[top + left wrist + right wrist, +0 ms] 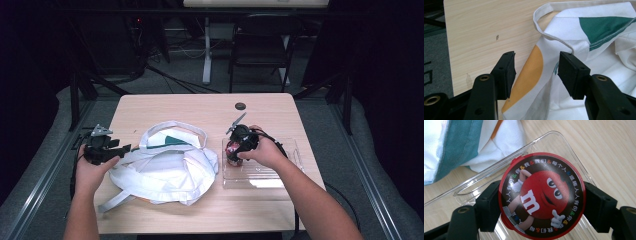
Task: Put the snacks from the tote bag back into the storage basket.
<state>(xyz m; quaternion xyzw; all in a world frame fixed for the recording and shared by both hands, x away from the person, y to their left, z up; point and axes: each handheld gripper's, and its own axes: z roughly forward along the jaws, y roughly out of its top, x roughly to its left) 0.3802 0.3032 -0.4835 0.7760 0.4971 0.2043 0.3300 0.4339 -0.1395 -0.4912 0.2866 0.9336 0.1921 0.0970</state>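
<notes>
Right gripper (pixel 541 207) pointed down over a clear tray (pixel 287 165) at the right of the surface (pixel 210 107). Its jaws stood wide, one on each side of a round red candy tub (pixel 542 195), pads against the tub's sides: clamped on it. The tub's lid, with a red cartoon figure and a ring of small print, faced the right gripper view. The tub sat in the tray's left part, near a white tote bag (pixel 165 170).

Left gripper (pixel 536 72) was at the bag's left edge, jaws apart, nothing pinched. Between them lay an orange patch of the bag's print and bare surface. The bag lay flat at mid-surface, a strap (pixel 554 37) looped above, a green patch beside it.
</notes>
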